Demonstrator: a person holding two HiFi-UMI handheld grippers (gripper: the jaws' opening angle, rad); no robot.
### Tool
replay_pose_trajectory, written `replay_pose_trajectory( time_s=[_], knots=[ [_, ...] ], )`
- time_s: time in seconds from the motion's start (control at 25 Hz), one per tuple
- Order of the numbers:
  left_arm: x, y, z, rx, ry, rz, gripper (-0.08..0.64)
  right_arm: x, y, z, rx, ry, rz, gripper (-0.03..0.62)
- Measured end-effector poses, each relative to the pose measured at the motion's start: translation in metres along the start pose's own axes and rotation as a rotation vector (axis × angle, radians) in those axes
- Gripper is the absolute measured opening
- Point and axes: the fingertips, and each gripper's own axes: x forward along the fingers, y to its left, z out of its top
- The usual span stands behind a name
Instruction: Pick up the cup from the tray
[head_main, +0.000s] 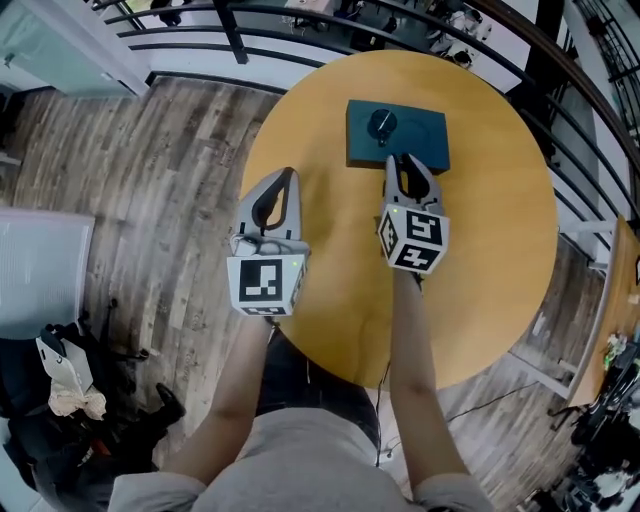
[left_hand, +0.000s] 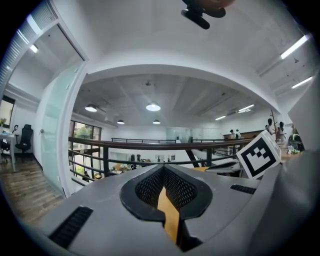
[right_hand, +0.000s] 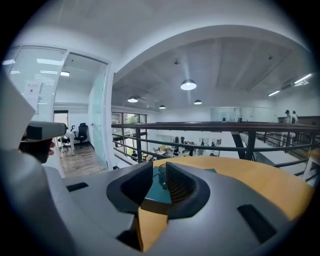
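A small dark cup (head_main: 382, 124) stands on a dark teal tray (head_main: 420, 145) at the far side of the round wooden table (head_main: 500, 250). My right gripper (head_main: 401, 162) is open, with its tips at the tray's near edge, short of the cup. Along its jaws, the right gripper (right_hand: 159, 166) has the cup (right_hand: 161, 175) and tray (right_hand: 154, 194) in the gap ahead, and nothing is touched. My left gripper (head_main: 288, 173) hovers over the table's left edge. Its jaws are shut and empty, as the left gripper view (left_hand: 163, 169) also shows.
A black metal railing (head_main: 300, 15) curves behind the table, and wood floor (head_main: 150, 180) lies to the left. A bag (head_main: 70, 385) and dark items sit on the floor at lower left. The right gripper's marker cube (left_hand: 257, 154) shows beside the left gripper.
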Motion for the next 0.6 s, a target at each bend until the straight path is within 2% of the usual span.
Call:
replay_pose_trajectory(
  time_s=[0.12,0.6],
  knots=[
    [0.010,0.006,0.003,0.001,-0.010,0.011,0.006,0.022,-0.003,-0.010,0.033,0.035,0.008,0.104],
    [0.046,0.005,-0.002,0.019,0.001,0.005,0.006,0.077,-0.012,-0.055,0.047,0.151,0.016,0.104]
  ],
)
